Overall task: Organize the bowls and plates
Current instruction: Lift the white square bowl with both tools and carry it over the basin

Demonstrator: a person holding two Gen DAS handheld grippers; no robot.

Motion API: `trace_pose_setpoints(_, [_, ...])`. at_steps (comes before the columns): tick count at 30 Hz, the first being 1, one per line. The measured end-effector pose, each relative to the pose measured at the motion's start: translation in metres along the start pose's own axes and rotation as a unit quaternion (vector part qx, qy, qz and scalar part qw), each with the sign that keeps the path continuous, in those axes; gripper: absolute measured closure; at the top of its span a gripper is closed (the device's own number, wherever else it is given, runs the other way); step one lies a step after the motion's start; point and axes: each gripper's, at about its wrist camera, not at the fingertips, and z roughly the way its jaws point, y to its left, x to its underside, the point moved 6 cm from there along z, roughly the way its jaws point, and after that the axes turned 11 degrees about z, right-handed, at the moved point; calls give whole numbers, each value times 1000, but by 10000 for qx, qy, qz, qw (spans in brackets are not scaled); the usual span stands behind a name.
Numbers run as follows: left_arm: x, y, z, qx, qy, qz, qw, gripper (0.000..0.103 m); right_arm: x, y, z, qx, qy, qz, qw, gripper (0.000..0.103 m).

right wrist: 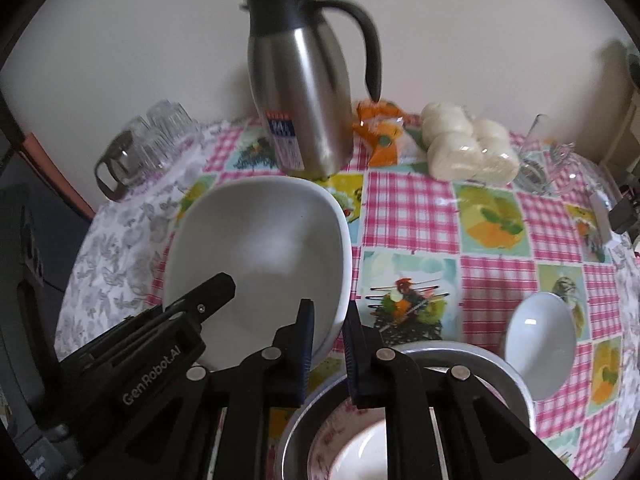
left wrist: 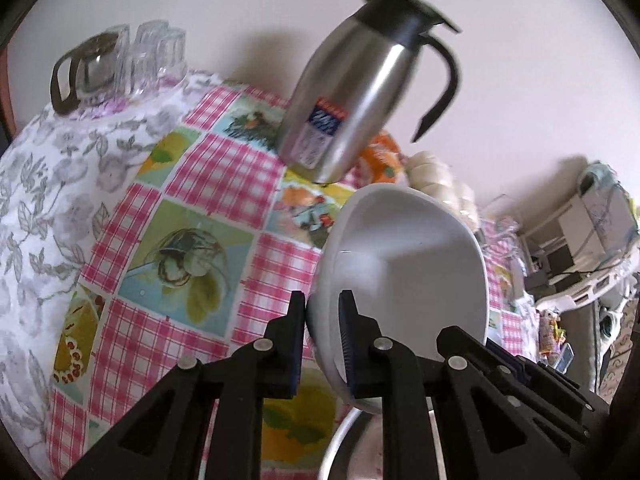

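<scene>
While both my grippers, the left (left wrist: 323,312) and the right (right wrist: 329,320), pinch opposite rims of the white bowl (right wrist: 260,256), I hold it tilted above the checked tablecloth (right wrist: 408,216), near the steel jug (right wrist: 300,100).

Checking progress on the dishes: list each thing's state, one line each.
Large white bowl: lifted, tilted, gripped on opposite rims.
Left gripper: shut on its rim.
Right gripper: shut on its rim.
Small white bowl: on the tablecloth, free.
Steel jug: upright, lid on.
</scene>
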Motion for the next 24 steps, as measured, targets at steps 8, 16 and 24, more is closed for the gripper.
trace_pose_setpoints(8, [4, -38, -35, 74, -262, 425, 9987, 86, 12, -20, -52, -254, -519, 45, 9983, 87])
trace_pose_setpoints(16, [19, -75, -51, 169, -348, 871, 9955, 86, 31, -51, -94, -623, -941, 360, 9930, 85])
trace_pose_setpoints(24, [36, -108, -58, 3, -327, 1249, 9916, 86, 47, -80, -112, -739, -1121, 578, 9893, 84])
